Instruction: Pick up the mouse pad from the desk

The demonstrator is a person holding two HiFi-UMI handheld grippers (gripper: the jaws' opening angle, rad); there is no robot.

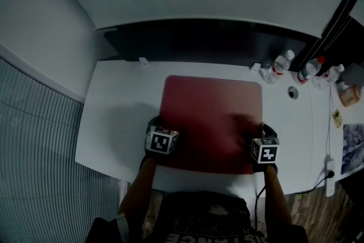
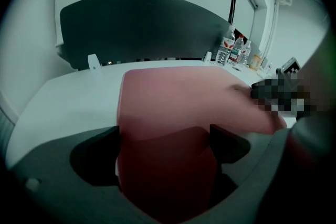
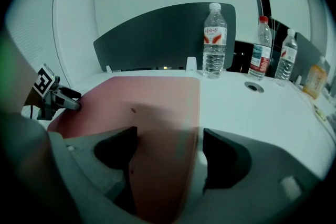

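Note:
A dark red mouse pad [image 1: 210,116] lies flat on the white desk [image 1: 119,116]. My left gripper [image 1: 156,124] is at the pad's near left corner, and my right gripper [image 1: 267,132] is at its near right corner. In the left gripper view the left gripper [image 2: 163,149] stands open over the mouse pad [image 2: 178,97], whose left edge runs just inside the left finger. In the right gripper view the right gripper [image 3: 168,152] is open too, with the right edge of the mouse pad [image 3: 152,97] passing between its fingers. Neither pair of pads presses on anything.
A dark partition panel [image 1: 210,42] runs along the desk's far edge. Clear water bottles [image 1: 281,62] and an orange bottle [image 1: 348,94] stand at the back right, near a round cable hole [image 1: 292,92]. A white power strip [image 1: 330,176] lies at the desk's right front.

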